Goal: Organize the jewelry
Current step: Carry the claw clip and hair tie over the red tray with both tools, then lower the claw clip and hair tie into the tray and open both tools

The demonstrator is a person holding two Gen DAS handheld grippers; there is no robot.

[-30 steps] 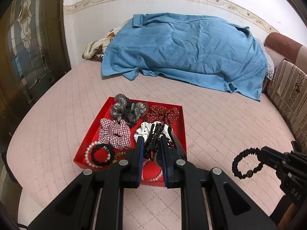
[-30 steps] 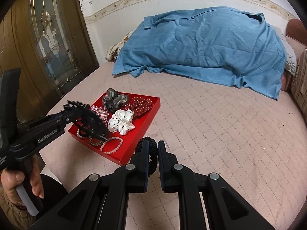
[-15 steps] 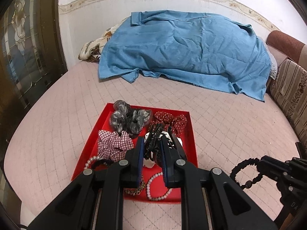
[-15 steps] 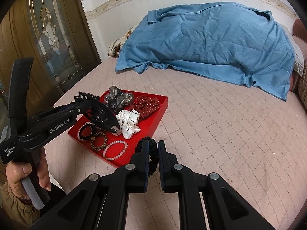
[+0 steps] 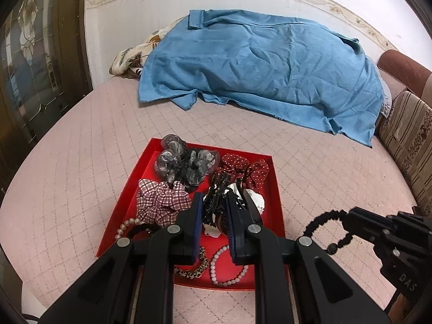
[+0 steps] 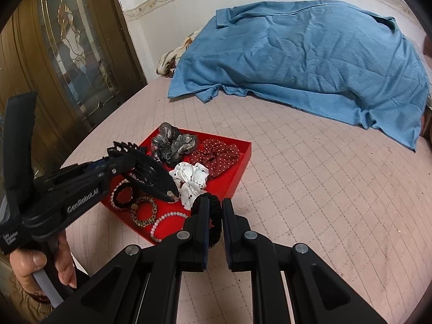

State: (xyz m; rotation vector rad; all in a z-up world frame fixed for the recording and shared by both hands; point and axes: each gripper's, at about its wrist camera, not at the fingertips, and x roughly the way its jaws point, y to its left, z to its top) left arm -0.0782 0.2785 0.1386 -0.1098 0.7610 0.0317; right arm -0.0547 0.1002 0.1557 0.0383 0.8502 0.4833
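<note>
A red tray (image 5: 278, 205) (image 6: 237, 181) lies on the pink quilted bed. It holds a grey scrunchie (image 5: 186, 162), a red dotted scrunchie (image 5: 253, 167), a checked scrunchie (image 5: 159, 202), a white dotted scrunchie (image 6: 191, 178), pearl bracelets (image 5: 226, 267) and a leopard hair tie (image 6: 144, 212). My left gripper (image 5: 213, 205) is shut on a black claw hair clip (image 5: 218, 194) (image 6: 145, 170) and holds it above the tray. My right gripper (image 6: 215, 210) is shut on a black beaded bracelet (image 6: 213, 216) (image 5: 324, 229), just right of the tray's near corner.
A blue blanket (image 5: 264, 64) covers a heap at the back of the bed. A floral pillow (image 5: 132, 56) peeks out at its left. A glazed wooden door (image 6: 73, 54) stands left. A striped sofa arm (image 5: 410, 135) is on the right.
My left gripper has carried the claw clip farther over the tray. My right gripper has moved closer to the tray's near right corner with the bracelet.
</note>
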